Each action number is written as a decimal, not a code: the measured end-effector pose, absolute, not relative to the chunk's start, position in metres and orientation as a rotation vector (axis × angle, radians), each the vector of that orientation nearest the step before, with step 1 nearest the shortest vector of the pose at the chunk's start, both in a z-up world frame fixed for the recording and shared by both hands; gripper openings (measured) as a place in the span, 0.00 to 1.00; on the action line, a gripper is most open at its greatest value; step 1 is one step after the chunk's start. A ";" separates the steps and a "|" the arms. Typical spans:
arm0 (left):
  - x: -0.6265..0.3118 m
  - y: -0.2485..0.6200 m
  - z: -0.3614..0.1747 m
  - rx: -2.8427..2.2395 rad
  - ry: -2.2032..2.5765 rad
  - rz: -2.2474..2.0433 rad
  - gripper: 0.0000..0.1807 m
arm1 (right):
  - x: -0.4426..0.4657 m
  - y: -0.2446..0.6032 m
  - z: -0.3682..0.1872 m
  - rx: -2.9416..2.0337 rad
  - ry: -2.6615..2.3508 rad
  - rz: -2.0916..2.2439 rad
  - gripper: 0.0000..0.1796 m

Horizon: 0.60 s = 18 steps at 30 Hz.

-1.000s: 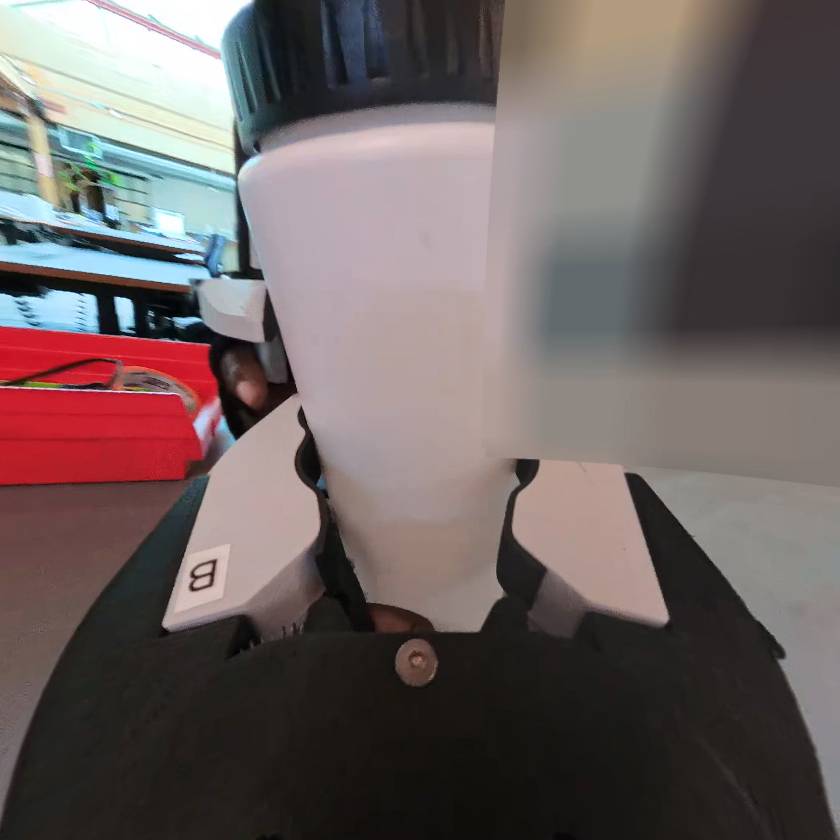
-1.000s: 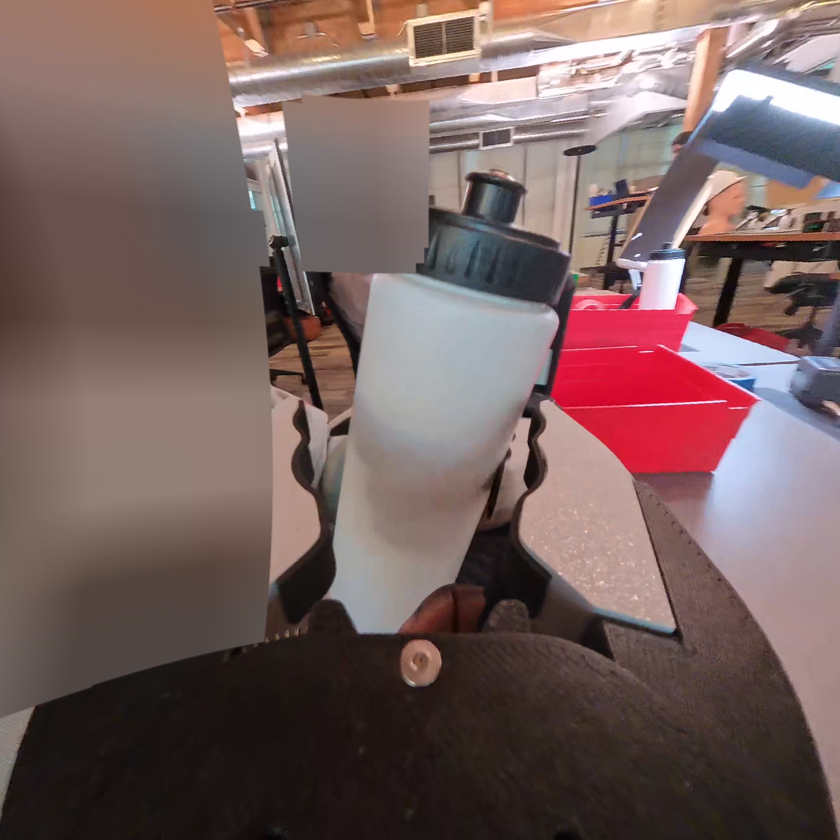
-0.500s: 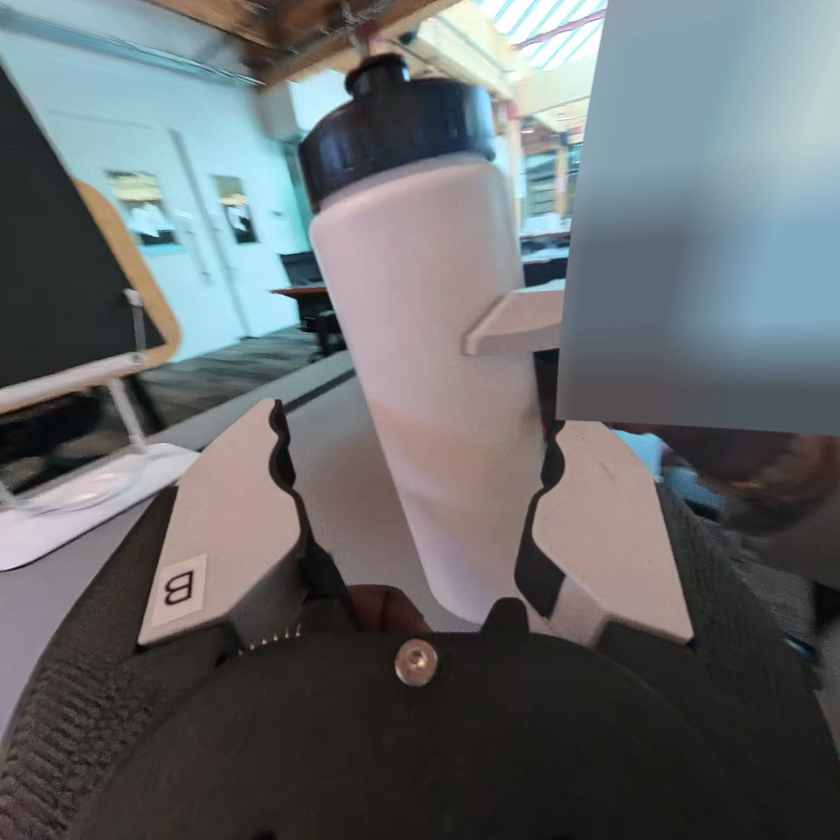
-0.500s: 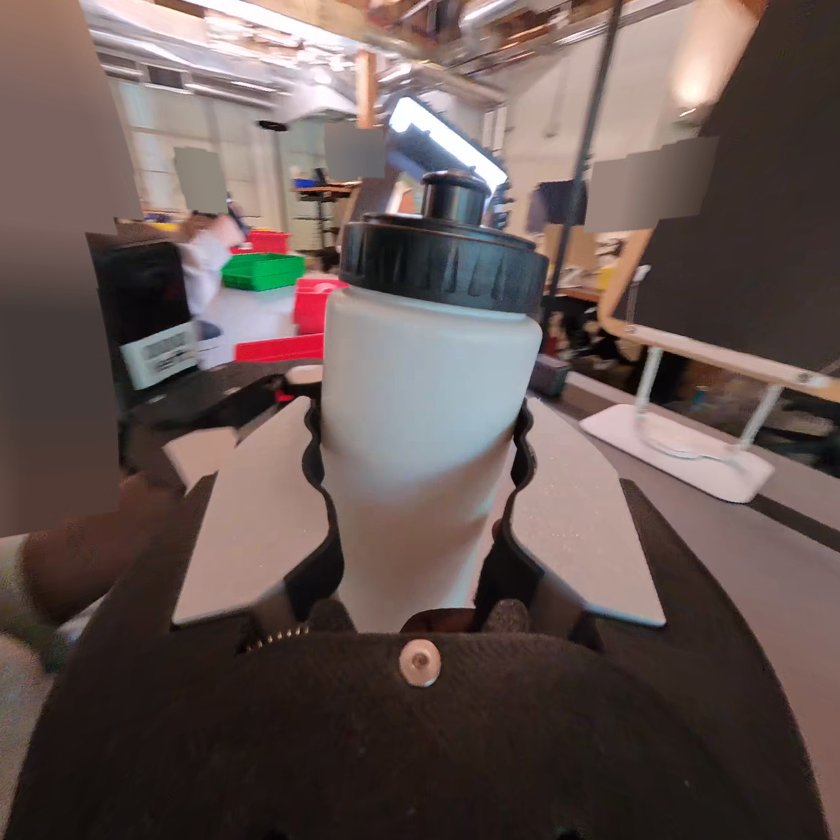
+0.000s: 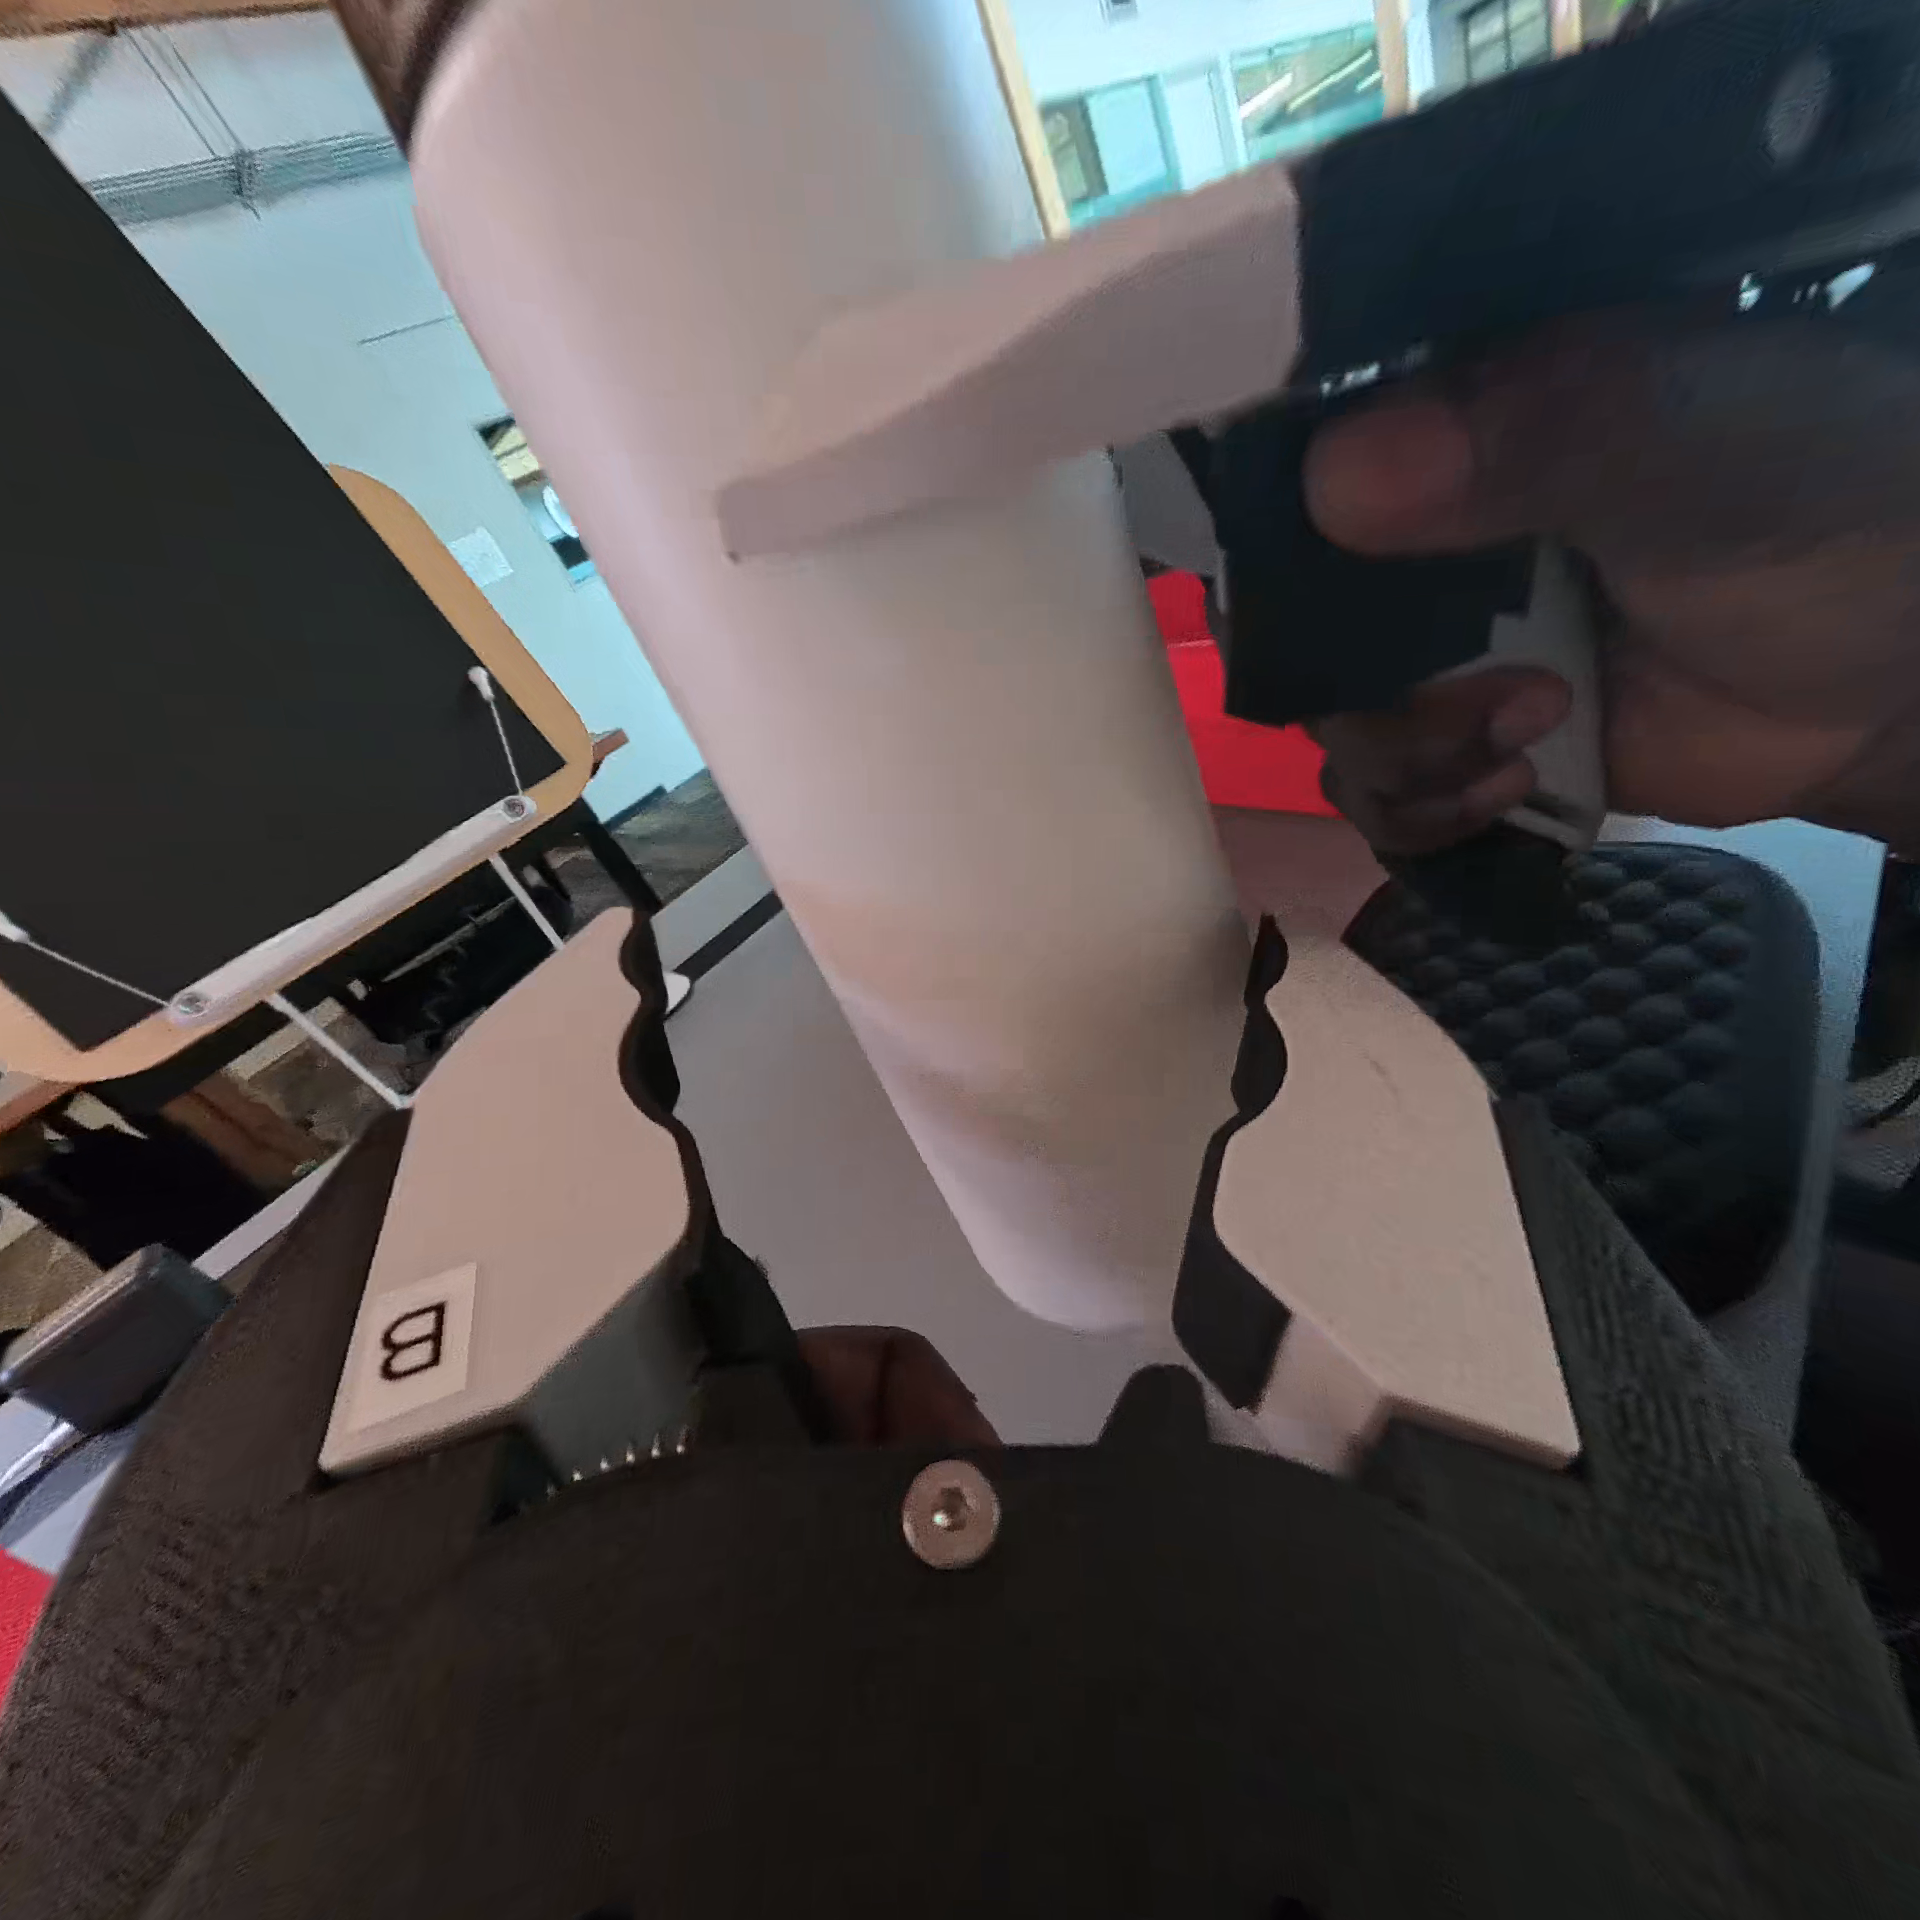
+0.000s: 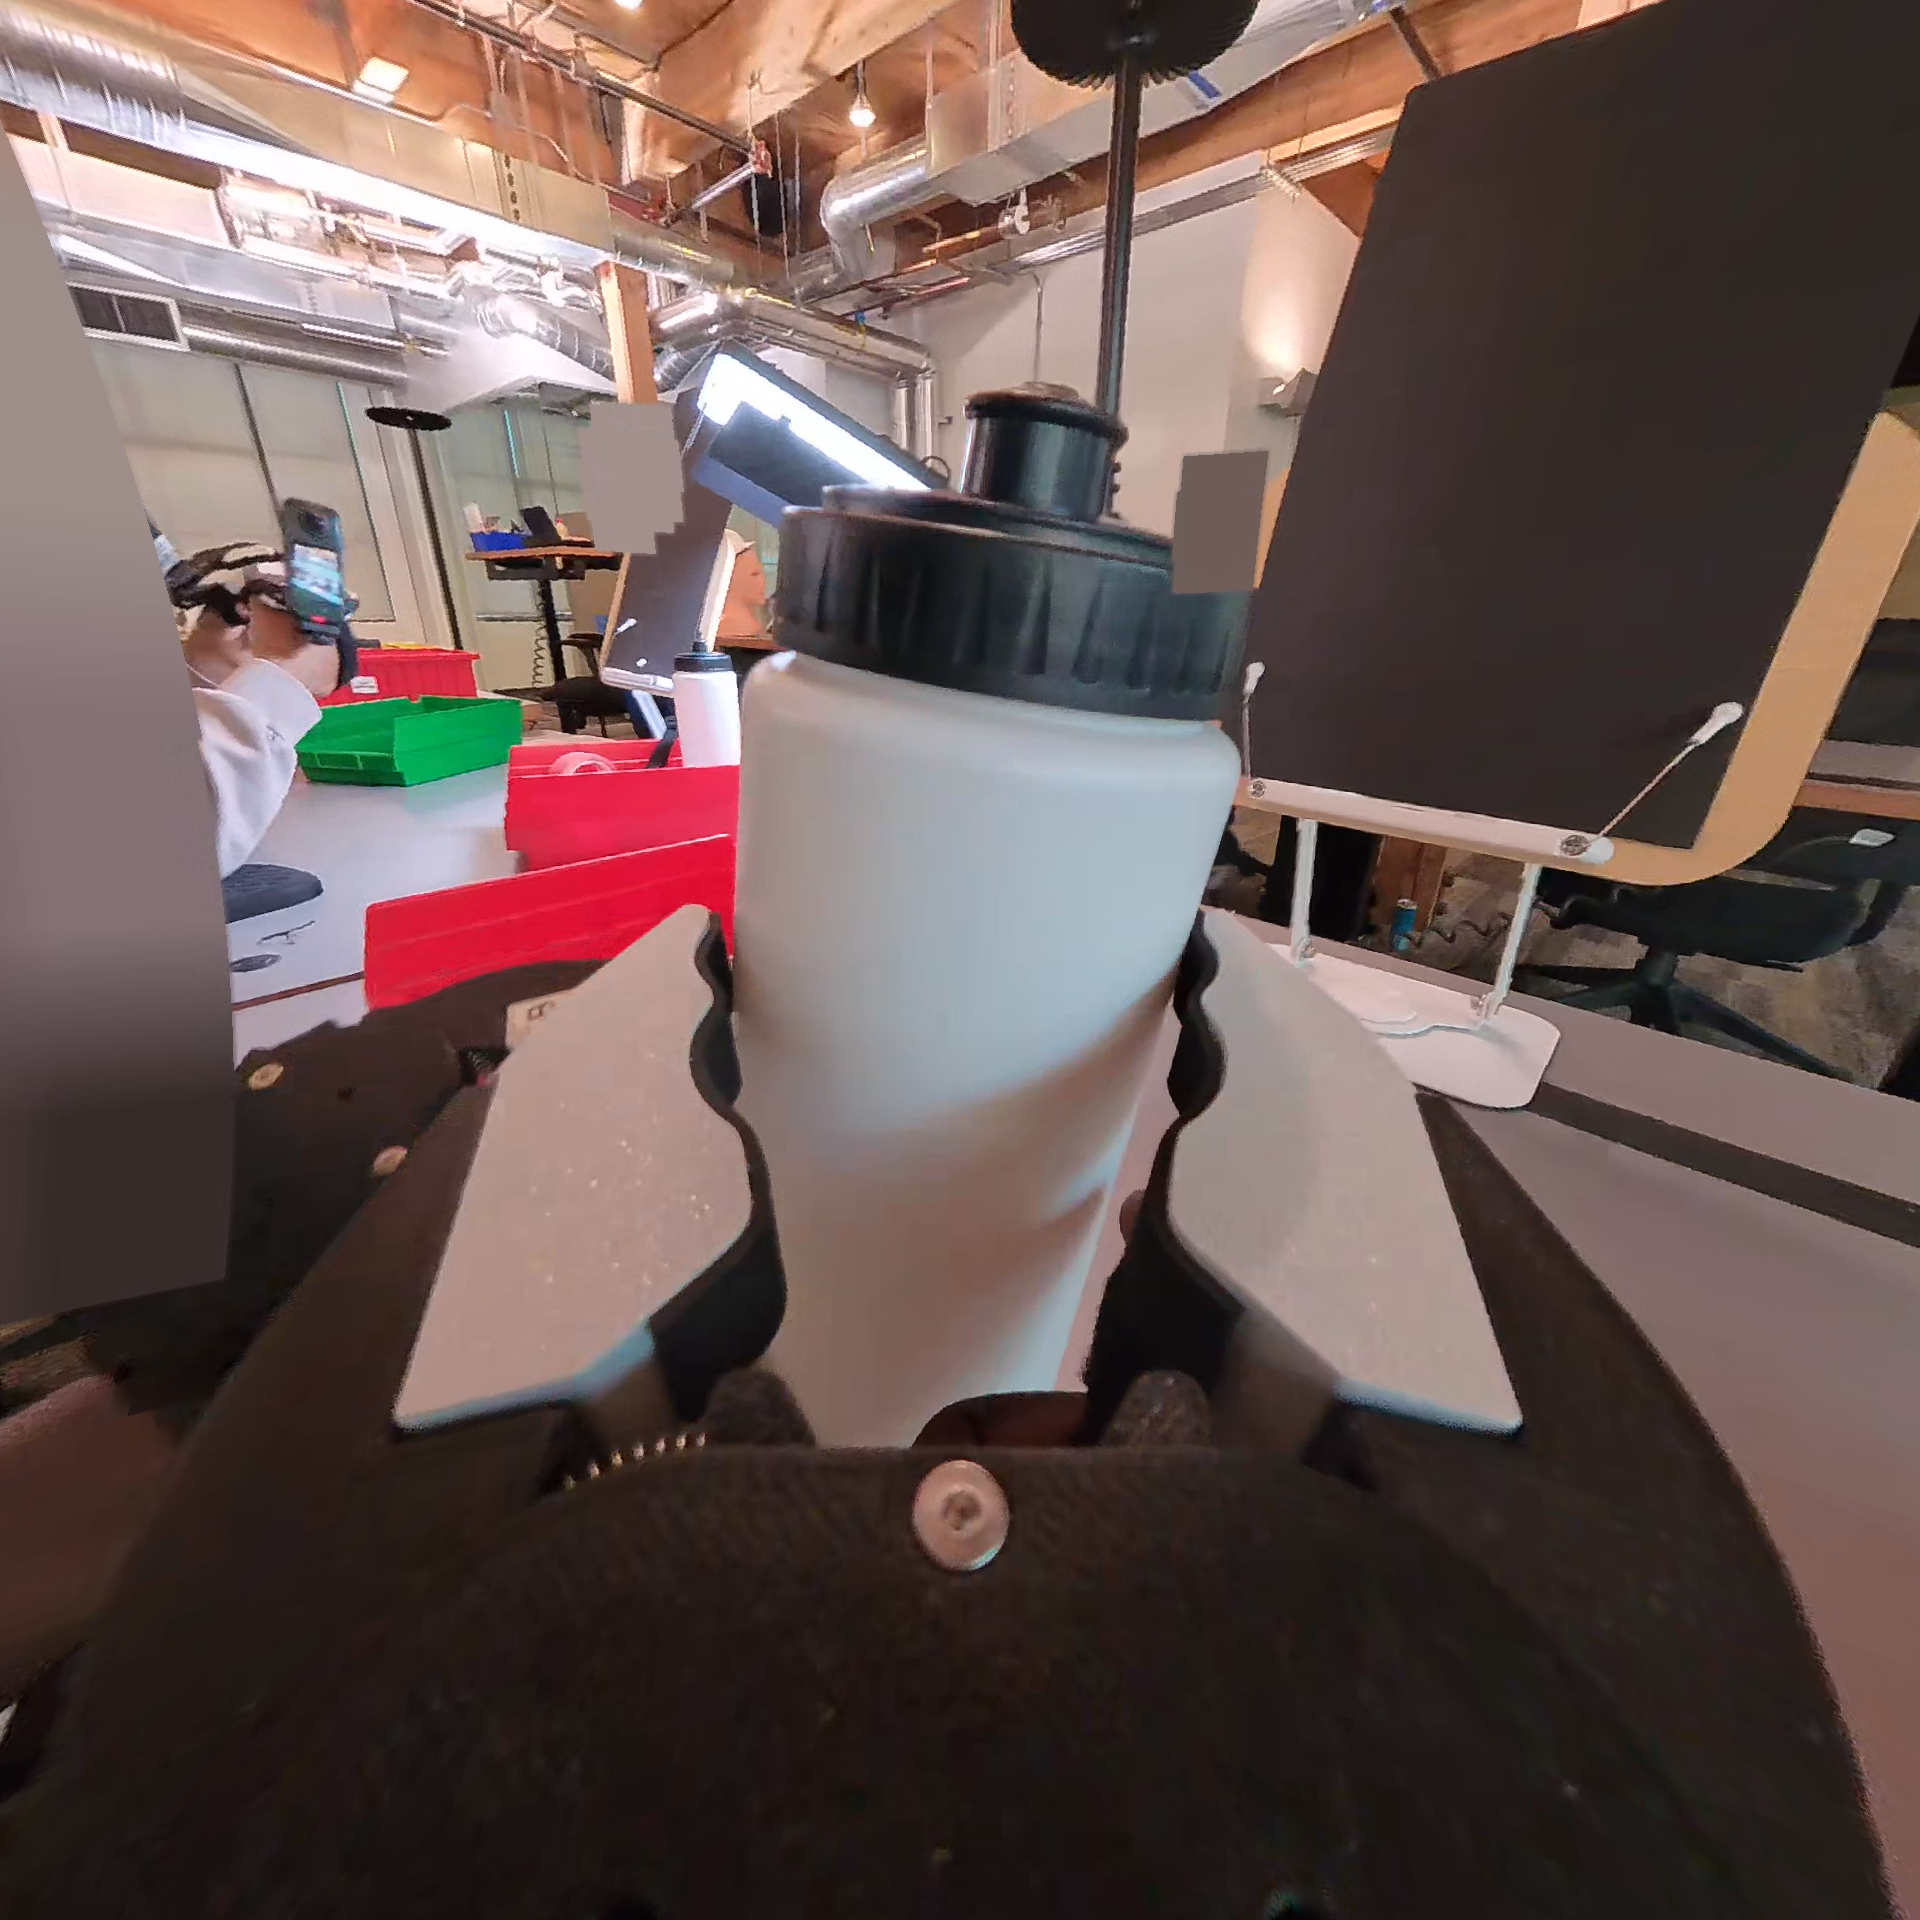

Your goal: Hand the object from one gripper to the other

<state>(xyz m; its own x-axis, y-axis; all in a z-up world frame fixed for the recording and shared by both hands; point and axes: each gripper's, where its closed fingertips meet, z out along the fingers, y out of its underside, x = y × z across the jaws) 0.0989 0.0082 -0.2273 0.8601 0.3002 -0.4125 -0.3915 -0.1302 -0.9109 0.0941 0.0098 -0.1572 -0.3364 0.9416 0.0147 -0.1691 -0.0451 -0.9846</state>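
Bottle (image 6: 966, 935) clamped by right gripper (image 6: 951, 1049); left gripper (image 5: 940, 1070) spread.

Red bins (image 6: 582, 894) and a green bin (image 6: 410, 736) — beside a black board (image 6: 1558, 436).

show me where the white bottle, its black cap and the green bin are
white bottle (image 6: 966, 997): right wrist view, middle of its body.
black cap (image 6: 997, 613): right wrist view, ribbed side.
green bin (image 6: 410, 736): right wrist view, front wall.
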 end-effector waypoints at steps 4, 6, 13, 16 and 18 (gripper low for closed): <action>0.098 0.016 -0.231 -1.610 0.040 0.636 0.59 | 0.093 0.006 -0.155 -0.924 -1.301 1.586 0.46; 0.096 0.021 -0.233 -1.631 0.042 0.698 0.59 | 0.092 -0.002 -0.161 -0.929 -1.338 1.582 0.46; 0.095 0.007 -0.227 -1.589 0.061 0.525 0.50 | 0.106 -0.013 -0.157 -0.899 -1.465 1.654 0.41; 0.108 -0.002 -0.218 -1.531 0.127 0.302 0.50 | 0.121 -0.025 -0.151 -0.713 -1.585 1.693 0.38; 0.128 -0.010 -0.212 -1.474 0.224 0.063 0.50 | 0.128 -0.029 -0.152 -0.624 -1.694 1.760 0.43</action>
<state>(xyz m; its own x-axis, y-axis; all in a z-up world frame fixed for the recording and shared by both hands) 0.1285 -0.0101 -0.2116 0.9775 -0.0946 -0.1885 -0.1791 0.0991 -0.9788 0.1284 -0.0292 -0.1517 -0.7027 0.7073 0.0771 -0.1039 0.0052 -0.9946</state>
